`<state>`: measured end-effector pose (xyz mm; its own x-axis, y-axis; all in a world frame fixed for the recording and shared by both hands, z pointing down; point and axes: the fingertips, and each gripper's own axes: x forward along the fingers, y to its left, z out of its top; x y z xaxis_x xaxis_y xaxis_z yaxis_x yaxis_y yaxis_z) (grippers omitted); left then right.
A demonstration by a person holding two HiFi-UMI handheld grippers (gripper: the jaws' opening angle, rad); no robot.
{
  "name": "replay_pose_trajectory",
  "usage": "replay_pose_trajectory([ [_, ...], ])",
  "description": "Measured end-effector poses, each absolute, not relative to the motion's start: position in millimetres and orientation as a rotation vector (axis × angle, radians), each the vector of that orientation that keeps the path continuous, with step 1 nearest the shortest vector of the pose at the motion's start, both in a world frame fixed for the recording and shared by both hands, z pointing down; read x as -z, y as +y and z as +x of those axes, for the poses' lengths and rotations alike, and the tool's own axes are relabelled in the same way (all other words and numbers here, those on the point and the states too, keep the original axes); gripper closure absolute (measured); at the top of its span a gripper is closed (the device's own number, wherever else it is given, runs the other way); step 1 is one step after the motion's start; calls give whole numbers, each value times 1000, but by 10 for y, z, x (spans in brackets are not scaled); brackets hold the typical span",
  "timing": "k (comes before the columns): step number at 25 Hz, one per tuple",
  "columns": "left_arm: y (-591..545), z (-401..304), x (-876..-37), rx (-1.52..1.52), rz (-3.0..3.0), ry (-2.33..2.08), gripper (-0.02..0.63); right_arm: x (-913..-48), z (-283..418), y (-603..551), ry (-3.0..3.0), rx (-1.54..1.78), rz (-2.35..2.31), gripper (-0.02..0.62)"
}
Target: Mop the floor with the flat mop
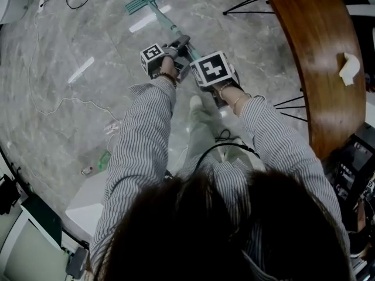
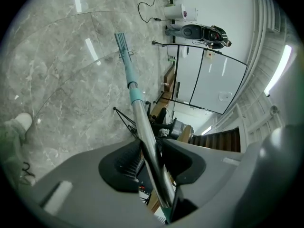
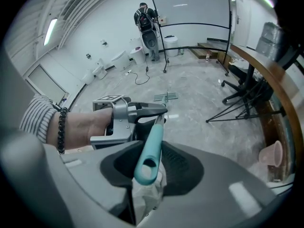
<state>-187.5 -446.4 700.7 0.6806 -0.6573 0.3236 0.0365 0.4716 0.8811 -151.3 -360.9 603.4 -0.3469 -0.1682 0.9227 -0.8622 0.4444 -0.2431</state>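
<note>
The flat mop lies with its green head (image 1: 146,0) on the grey marble floor, far ahead of me. Its teal and metal handle (image 1: 170,25) runs back to both grippers. My left gripper (image 1: 180,44) is shut on the mop handle; in the left gripper view the metal pole (image 2: 145,127) passes between the jaws, and the mop head (image 2: 122,41) rests flat on the floor. Just behind it, my right gripper (image 1: 196,60) is shut on the teal end of the handle (image 3: 151,141). The right gripper view also shows the left gripper (image 3: 142,110) and the mop head (image 3: 166,97).
A curved wooden counter (image 1: 328,69) runs along the right, with a white tissue (image 1: 350,68) on it. Black tripod legs (image 1: 246,4) stand near its far end. A thin cable (image 1: 47,98) trails over the floor at left. A person (image 3: 147,18) stands far off.
</note>
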Motion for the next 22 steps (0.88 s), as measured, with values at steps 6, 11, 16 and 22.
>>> replay_pose_trajectory([
  [6,-3925,-1530,-6880,471,1004,-729,474,-5893,-1156,-3095,-1809,-979,881,477],
  [11,-3218,-1108,-6819,457,1005,-735,472,-5828,-720,-2411,-1825,-1006,880,479],
  [16,-2374,-554,-6812,498,979,-727,472,-5826,-140,-1588,-1831,-1017,877,480],
  [22,-1312,155,-6839,525,994,-746,472,-5867,590,-517,-1848,-966,832,480],
])
